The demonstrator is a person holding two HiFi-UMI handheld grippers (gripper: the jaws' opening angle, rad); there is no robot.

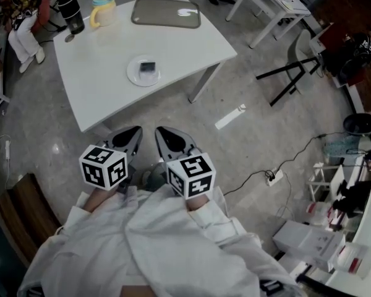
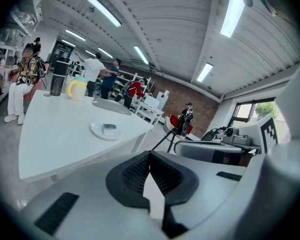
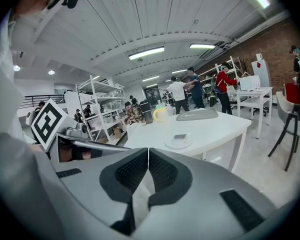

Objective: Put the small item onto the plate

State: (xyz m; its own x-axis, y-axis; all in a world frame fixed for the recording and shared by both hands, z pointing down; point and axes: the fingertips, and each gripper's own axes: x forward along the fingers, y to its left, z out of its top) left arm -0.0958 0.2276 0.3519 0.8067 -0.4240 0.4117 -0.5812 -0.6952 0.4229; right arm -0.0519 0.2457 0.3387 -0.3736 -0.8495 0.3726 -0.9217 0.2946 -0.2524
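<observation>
The left gripper (image 2: 150,156) and right gripper (image 3: 148,151) both have jaws pressed together, holding nothing, well apart from the small item (image 1: 148,67) on the plate (image 1: 135,77).

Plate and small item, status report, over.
Left gripper shut, empty; right gripper shut, empty. Small item lies on plate, mid-table. Both grippers short of the table; nothing between.

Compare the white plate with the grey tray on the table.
The plate is round, white and smaller; the tray is a larger grey rounded rectangle. The plate carries the small dark item; the tray sits at the far edge. Both lie flat on the table.
</observation>
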